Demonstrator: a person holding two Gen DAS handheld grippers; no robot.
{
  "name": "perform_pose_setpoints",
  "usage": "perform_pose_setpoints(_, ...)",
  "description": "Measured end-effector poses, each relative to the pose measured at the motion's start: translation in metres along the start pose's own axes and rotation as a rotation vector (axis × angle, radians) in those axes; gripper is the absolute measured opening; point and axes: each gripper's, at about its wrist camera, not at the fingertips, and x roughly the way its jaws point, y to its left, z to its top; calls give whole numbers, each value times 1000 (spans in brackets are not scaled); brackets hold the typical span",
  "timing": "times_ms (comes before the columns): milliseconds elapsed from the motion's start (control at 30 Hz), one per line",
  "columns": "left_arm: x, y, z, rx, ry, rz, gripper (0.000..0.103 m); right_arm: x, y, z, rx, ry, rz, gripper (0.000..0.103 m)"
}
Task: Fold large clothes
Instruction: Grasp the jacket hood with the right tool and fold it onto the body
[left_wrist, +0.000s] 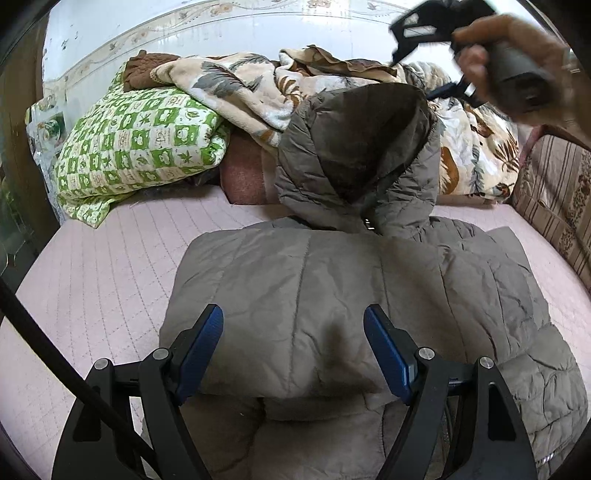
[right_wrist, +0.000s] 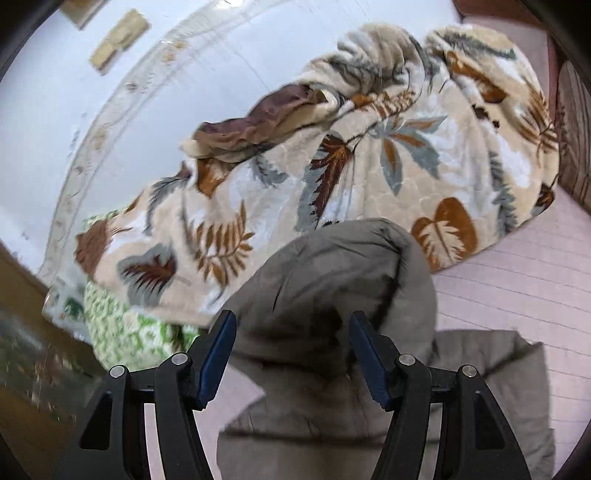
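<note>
My left claw (left_wrist: 293, 354) is wide apart and holds nothing, low over the folded gray coat (left_wrist: 332, 295) on the pink bed (left_wrist: 92, 266). My right claw (right_wrist: 291, 354) is wide too and empty, up in the air over the coat's hood (right_wrist: 332, 277). Behind the hood lie a leafy blanket (right_wrist: 369, 166) and a green checked quilt (left_wrist: 140, 144).

— What colours lie under my fingers (left_wrist: 201, 347)?
— Blue pads on black arms, over the grey-brown quilted jacket (left_wrist: 303, 280). The bed (left_wrist: 103, 266) cover is pale pink with stitched lines.
— And behind?
— A cream blanket (right_wrist: 369, 155) with rust, brown and grey leaves, and a green-and-cream checked quilt (left_wrist: 136, 144).
</note>
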Motion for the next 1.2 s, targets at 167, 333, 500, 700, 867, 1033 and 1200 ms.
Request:
perform_pose_setpoints(167, 4, 5, 2, -34, 13, -31, 78, 39, -6, 10, 34, 24, -14, 8)
perform_pose_setpoints(333, 4, 7, 3, -36, 9, -17, 78, 17, -7, -4, 6, -30, 14, 3)
perform_pose_setpoints(500, -3, 11, 4, -45, -13, 4, 78, -36, -5, -32, -31, -57, 71, 3)
perform_pose_setpoints(700, -10, 28, 4, -92, -24, 24, 78, -116, -4, -97, -113, -72, 121, 3)
perform_pose_setpoints(867, -16, 46, 5, -148, -36, 36, 78, -150, -34, -177, -130, -52, 124, 3)
perform_pose_setpoints(1033, -16, 54, 5, -164, -40, 81, 78, -131, -62, -240, -184, -39, 47, 3)
perform_pose_setpoints(1200, -14, 50, 5, -148, -38, 76, 78, -103, -83, -252, -127, 37, 46, 3)
